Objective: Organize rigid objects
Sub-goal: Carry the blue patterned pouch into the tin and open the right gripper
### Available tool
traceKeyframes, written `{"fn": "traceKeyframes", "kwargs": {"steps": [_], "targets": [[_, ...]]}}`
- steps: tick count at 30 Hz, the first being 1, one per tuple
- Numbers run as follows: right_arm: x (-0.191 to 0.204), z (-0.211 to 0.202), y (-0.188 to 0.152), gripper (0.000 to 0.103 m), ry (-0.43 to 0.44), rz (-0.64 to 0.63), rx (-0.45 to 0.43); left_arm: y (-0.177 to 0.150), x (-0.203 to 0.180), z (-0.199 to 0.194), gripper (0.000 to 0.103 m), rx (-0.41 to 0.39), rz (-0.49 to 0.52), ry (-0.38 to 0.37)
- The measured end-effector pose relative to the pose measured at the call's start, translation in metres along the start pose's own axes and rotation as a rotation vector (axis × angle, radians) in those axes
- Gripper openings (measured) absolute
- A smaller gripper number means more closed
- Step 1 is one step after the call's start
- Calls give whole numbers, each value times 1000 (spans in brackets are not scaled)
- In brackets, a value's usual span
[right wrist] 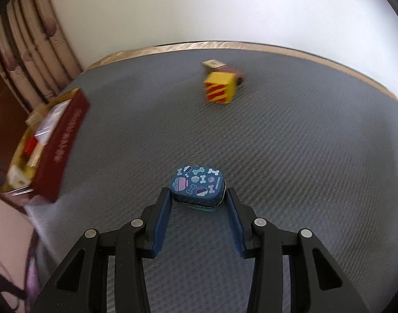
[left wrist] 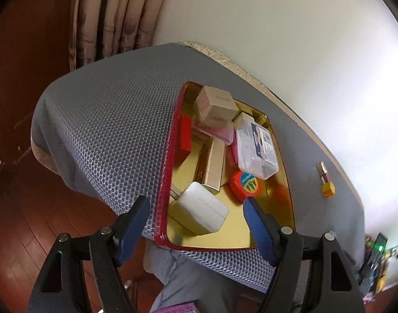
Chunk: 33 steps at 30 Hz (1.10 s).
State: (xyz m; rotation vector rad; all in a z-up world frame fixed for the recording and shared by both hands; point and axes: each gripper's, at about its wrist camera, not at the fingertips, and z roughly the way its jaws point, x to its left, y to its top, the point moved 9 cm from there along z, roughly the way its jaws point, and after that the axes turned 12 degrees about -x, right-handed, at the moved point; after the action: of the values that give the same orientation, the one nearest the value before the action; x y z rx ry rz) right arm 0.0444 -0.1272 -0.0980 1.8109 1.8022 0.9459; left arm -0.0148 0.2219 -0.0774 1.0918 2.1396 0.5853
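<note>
A red box with a gold inside lies on the grey mat and holds several items: a white charger, a gold tube, a clear plastic case, a beige carton and a red round tin. My left gripper is open above the box's near end, around the charger without touching it. My right gripper is shut on a small blue tin with bone prints, just above the mat. The red box is at its left.
A yellow cube with red stripes and a small brown box lie far on the mat; the cube also shows in the left wrist view with a lipstick. Curtains and a white wall stand behind. The wooden floor lies left.
</note>
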Motion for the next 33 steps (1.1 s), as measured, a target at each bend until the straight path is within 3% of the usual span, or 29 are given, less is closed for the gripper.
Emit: {"fn": "traceKeyframes", "kwargs": {"steps": [8, 15, 21, 33], "targets": [[112, -24, 30, 39, 231, -73, -13, 8, 29, -1, 76, 15, -133, 8], [210, -5, 39, 39, 392, -129, 74, 1, 38, 7, 76, 39, -136, 41], [248, 18, 17, 39, 391, -211, 151, -3, 40, 11, 76, 47, -142, 50], [259, 50, -6, 39, 334, -257, 209, -8, 41, 19, 76, 79, -146, 57]]}}
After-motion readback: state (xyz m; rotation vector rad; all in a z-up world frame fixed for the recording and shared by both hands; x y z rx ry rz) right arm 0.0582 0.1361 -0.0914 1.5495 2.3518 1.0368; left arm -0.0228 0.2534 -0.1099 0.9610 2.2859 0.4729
